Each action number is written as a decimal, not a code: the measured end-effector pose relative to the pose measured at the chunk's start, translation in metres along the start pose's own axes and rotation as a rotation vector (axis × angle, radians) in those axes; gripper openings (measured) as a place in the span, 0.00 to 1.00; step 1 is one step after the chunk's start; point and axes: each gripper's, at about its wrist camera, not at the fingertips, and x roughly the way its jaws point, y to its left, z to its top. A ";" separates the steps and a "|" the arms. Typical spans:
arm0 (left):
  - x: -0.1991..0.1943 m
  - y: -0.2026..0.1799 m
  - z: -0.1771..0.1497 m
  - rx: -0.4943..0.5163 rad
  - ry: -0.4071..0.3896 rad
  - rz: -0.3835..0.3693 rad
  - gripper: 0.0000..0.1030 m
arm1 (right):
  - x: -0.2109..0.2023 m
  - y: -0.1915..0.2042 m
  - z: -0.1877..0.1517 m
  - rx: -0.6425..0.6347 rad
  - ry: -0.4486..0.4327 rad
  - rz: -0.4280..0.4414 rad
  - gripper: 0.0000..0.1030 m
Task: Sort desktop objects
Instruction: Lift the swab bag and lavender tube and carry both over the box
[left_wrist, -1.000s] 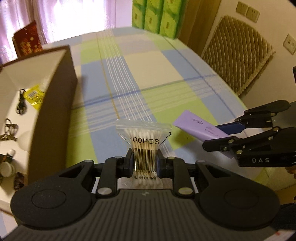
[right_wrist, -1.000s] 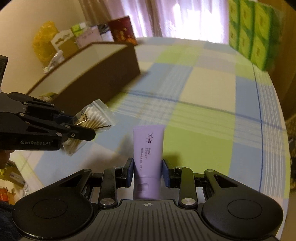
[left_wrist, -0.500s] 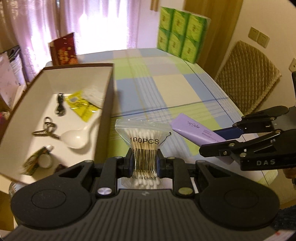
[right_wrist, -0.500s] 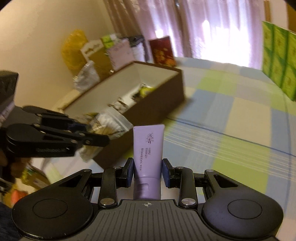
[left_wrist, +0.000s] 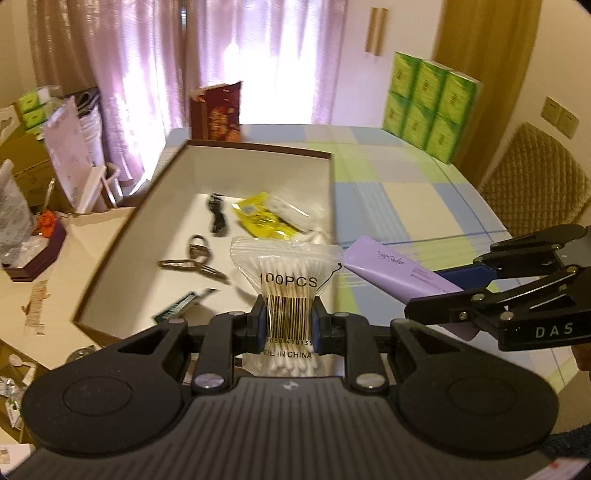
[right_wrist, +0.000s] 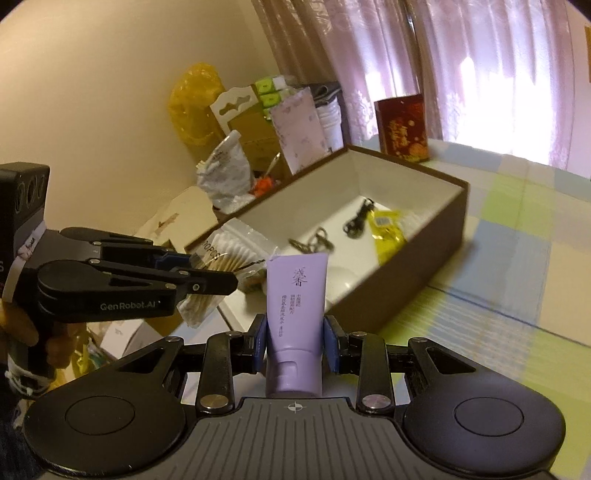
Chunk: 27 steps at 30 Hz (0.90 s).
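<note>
My left gripper (left_wrist: 288, 326) is shut on a clear bag of cotton swabs (left_wrist: 286, 271) marked 100PCS, held in the air over the near end of an open brown box (left_wrist: 258, 151). My right gripper (right_wrist: 295, 343) is shut on a purple tube (right_wrist: 297, 291), raised beside the box's near right side. In the left wrist view the tube (left_wrist: 399, 271) and right gripper (left_wrist: 436, 295) come in from the right. In the right wrist view the left gripper (right_wrist: 225, 273) and the swab bag (right_wrist: 236, 247) show at left. The box (right_wrist: 424, 243) holds a yellow packet (left_wrist: 262, 218), a black cable (left_wrist: 218, 214), keys (left_wrist: 195, 254) and a white spoon (right_wrist: 341, 280).
A checked tablecloth (left_wrist: 399, 199) covers the table right of the box. Green tissue packs (left_wrist: 428, 107) stand at the far right corner, a red carton (left_wrist: 218, 110) behind the box. A quilted chair (left_wrist: 535, 177) is at right. Cluttered cartons and bags (right_wrist: 229, 155) lie left of the table.
Both grippers have risen and swung left toward the box with their objects still held. The box interior has come fully into view beneath the swab bag.
</note>
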 end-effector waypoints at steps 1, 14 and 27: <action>0.000 0.007 0.001 -0.002 -0.003 0.008 0.18 | 0.005 0.004 0.004 -0.001 -0.006 -0.004 0.28; 0.036 0.078 0.025 0.031 0.000 0.040 0.18 | 0.077 0.022 0.036 -0.008 0.017 -0.135 0.28; 0.079 0.103 0.031 0.071 0.064 -0.008 0.18 | 0.149 0.022 0.032 -0.137 0.171 -0.208 0.28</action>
